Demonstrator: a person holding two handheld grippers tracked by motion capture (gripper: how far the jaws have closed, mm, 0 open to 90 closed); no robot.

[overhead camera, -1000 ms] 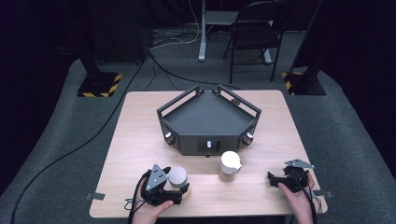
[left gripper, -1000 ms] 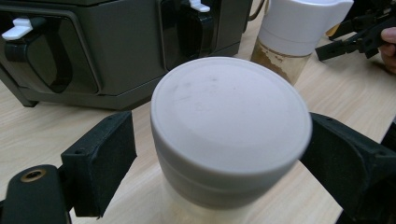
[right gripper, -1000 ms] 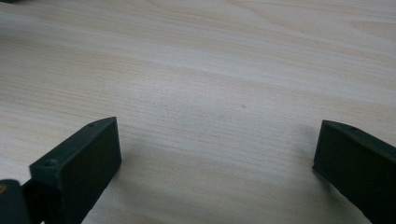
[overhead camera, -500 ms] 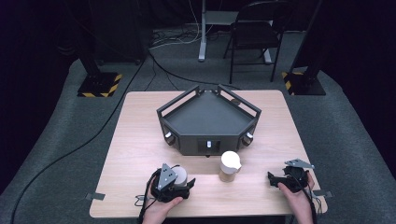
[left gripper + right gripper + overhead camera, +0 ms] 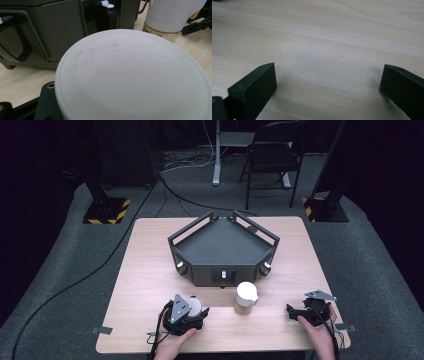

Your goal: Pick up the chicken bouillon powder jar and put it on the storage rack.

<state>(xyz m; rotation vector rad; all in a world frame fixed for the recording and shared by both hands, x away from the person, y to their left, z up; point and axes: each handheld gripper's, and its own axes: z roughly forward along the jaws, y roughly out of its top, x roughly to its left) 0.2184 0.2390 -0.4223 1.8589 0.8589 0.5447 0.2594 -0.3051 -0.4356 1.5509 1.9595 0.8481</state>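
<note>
Two white things stand near the table's (image 5: 150, 270) front edge: a lidded cup (image 5: 194, 307) at the left and a jar (image 5: 246, 297) nearer the middle. The left claw (image 5: 197, 312) has just been closing and now sits clamped on the cup, which rests on the table; in the left gripper view the cup's flat white lid (image 5: 135, 77) is very close to the camera, so what is inside cannot be seen. The jar has a white spouted top over a tan lower part, and its contents cannot be made out either. It stands just in front of the dark tray (image 5: 222, 247), a five-sided box with open-framed walls whose floor is bare. Cup and jar stand apart, the jar to the right of the cup.

The right claw (image 5: 292, 311) rests at the table's right front corner, well away from the jar. In the right gripper view its two black jaws stand wide apart over bare wood, nothing between them. A chair (image 5: 272, 155) stands on the floor beyond the table.
</note>
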